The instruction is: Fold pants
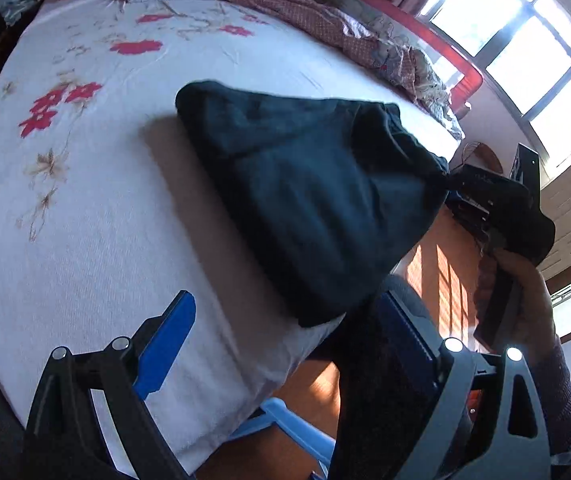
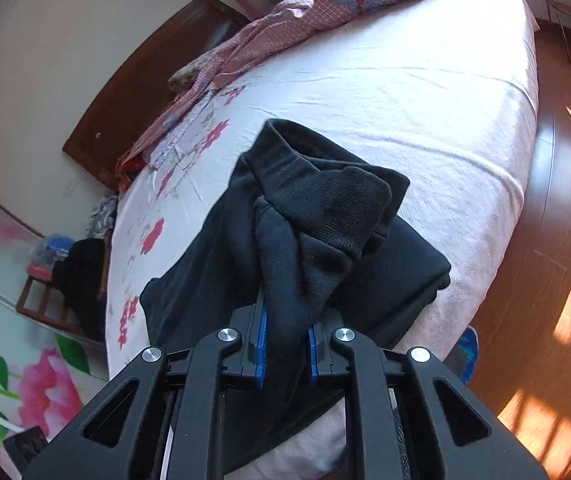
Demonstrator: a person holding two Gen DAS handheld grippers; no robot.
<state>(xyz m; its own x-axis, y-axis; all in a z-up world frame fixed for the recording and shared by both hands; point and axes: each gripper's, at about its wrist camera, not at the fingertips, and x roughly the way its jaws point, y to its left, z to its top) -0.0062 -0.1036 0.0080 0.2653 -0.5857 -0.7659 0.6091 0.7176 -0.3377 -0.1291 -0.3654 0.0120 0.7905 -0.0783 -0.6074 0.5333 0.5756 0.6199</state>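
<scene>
Dark pants (image 1: 305, 184) lie bunched on the white flowered bed sheet (image 1: 97, 184), near the bed's edge. My left gripper (image 1: 285, 344) is open; its blue pads (image 1: 165, 344) stand wide apart just short of the pants, and a dark strip of cloth drapes over its right finger. My right gripper (image 2: 285, 344) is shut on a bunched fold of the pants (image 2: 305, 240), near the ribbed waistband, lifting it off the bed (image 2: 425, 100). The right gripper also shows in the left wrist view (image 1: 501, 208), held by a hand at the pants' far end.
A crumpled pink patterned blanket (image 2: 285, 12) lies along the bed's far side. A wooden floor (image 2: 565, 220) lies beside the bed. A blue stool (image 1: 285, 428) stands by the bed's edge. Windows (image 1: 525, 40) and a wooden door (image 2: 145, 84) are behind.
</scene>
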